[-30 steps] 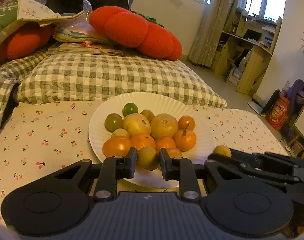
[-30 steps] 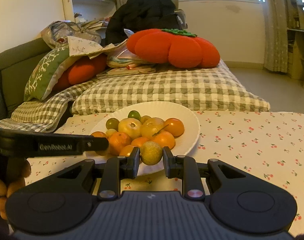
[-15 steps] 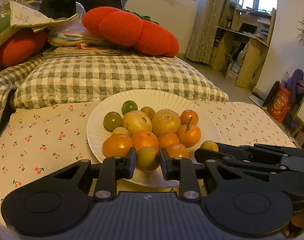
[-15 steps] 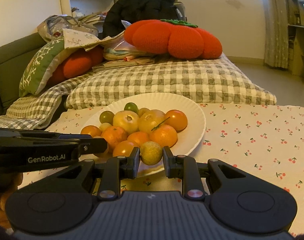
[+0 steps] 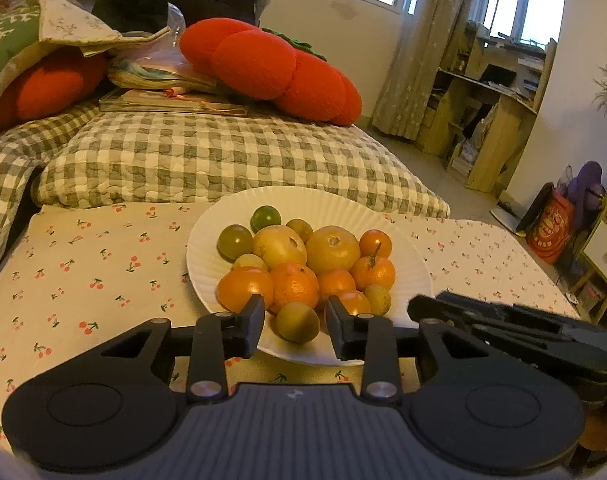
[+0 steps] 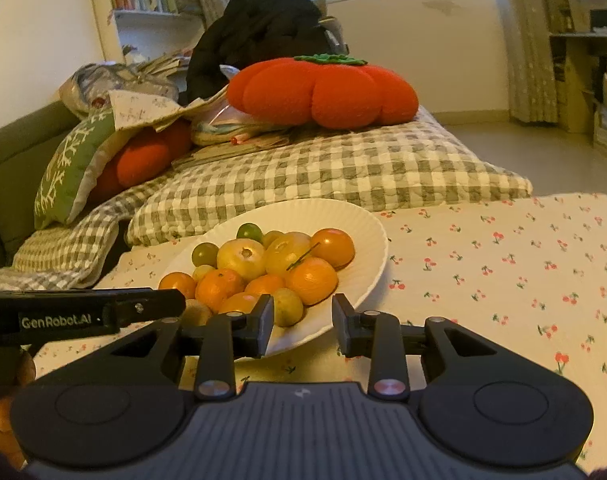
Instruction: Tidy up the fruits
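- The fruits (image 5: 303,264) sit heaped on a white plate (image 5: 411,280): oranges toward the near rim, two larger yellow ones in the middle, small green ones at the far side.
- The plate rests on the desk, which is covered by a cherry-print cloth (image 5: 83,272), close to the desk's near edge and toward its left side as the right wrist view shows it.
- A yellow-green fruit (image 5: 297,322) lies on the plate's near rim between the fingers of the left tool (image 5: 295,326). Its jaws have just been opening; a gap shows on each side, so the pads are off the fruit.
- A second small yellow fruit (image 6: 287,307) lies at the plate's near rim between the fingers of the right tool (image 6: 302,322). These jaws have just been opening too; the right finger stands clear of it, while the left finger is just beside it, and whether they touch cannot be told.
- In the left wrist view the right tool (image 5: 503,324) reaches in from the right, its tip at the plate's rim.
- In the right wrist view the left tool (image 6: 83,314) comes in from the left, marked "GenRobot.AI".
- Beyond the desk's far edge lies a checked quilt (image 5: 223,156) with a red pumpkin cushion (image 5: 271,68) on it.
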`<action>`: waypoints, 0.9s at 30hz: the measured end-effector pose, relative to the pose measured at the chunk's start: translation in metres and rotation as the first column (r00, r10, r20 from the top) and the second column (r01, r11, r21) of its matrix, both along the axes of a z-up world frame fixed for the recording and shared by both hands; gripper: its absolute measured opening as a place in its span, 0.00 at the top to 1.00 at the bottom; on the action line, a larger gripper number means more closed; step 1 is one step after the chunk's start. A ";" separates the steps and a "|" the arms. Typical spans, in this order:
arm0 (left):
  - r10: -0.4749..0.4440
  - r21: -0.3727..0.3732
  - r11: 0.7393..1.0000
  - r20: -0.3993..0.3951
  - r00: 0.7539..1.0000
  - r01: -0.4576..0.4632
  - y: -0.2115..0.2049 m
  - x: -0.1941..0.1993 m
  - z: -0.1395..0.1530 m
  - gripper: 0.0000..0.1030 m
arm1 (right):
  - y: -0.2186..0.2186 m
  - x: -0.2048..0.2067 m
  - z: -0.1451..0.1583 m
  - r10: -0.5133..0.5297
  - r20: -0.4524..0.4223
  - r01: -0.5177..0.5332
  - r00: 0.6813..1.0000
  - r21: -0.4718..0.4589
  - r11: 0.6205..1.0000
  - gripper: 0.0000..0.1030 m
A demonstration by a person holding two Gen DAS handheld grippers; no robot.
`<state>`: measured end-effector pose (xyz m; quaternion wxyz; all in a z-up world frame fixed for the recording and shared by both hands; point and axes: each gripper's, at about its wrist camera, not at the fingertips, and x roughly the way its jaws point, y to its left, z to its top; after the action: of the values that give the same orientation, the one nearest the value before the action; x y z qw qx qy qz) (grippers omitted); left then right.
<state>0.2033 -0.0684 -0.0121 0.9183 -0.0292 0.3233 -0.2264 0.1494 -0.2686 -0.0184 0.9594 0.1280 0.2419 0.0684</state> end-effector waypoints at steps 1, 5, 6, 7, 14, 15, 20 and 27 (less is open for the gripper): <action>0.004 -0.004 1.000 -0.001 1.000 -0.004 0.002 -0.002 0.002 0.69 | 0.000 -0.002 -0.001 -0.003 -0.001 0.003 1.000 0.007 1.000 0.71; 0.021 -0.010 1.000 -0.004 1.000 -0.021 0.008 -0.008 0.008 0.66 | 0.002 -0.015 -0.001 -0.003 0.000 0.003 1.000 0.032 0.999 0.71; 0.025 -0.008 1.000 -0.006 1.000 -0.025 0.010 -0.011 0.009 0.64 | 0.003 -0.018 0.000 -0.003 -0.002 0.004 1.000 0.034 0.999 0.71; 0.030 -0.005 1.000 -0.009 1.000 -0.030 0.011 -0.013 0.010 0.63 | 0.004 -0.020 0.000 -0.003 -0.002 0.003 1.000 0.032 0.999 0.71; 0.052 0.063 0.997 0.001 0.999 -0.052 0.016 -0.037 0.017 0.55 | 0.011 -0.040 0.010 -0.014 0.000 0.014 1.000 0.023 1.000 0.70; 0.062 0.079 0.995 0.007 0.998 -0.063 0.017 -0.041 0.019 0.54 | 0.013 -0.046 0.010 -0.011 -0.001 0.011 1.000 0.017 1.000 0.69; 0.109 0.151 0.982 0.046 0.993 -0.115 0.027 -0.070 0.026 0.47 | 0.021 -0.074 0.003 -0.020 -0.028 0.020 0.999 -0.020 1.000 0.68; 0.168 0.180 0.968 0.058 0.984 -0.176 0.040 -0.116 0.037 0.42 | 0.030 -0.120 0.019 -0.044 -0.006 0.044 0.999 -0.012 0.999 0.68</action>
<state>0.0874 -0.0287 0.0252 0.9399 0.0329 0.3197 -0.1155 0.0295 -0.2386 0.0004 0.9607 0.1278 0.2423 0.0452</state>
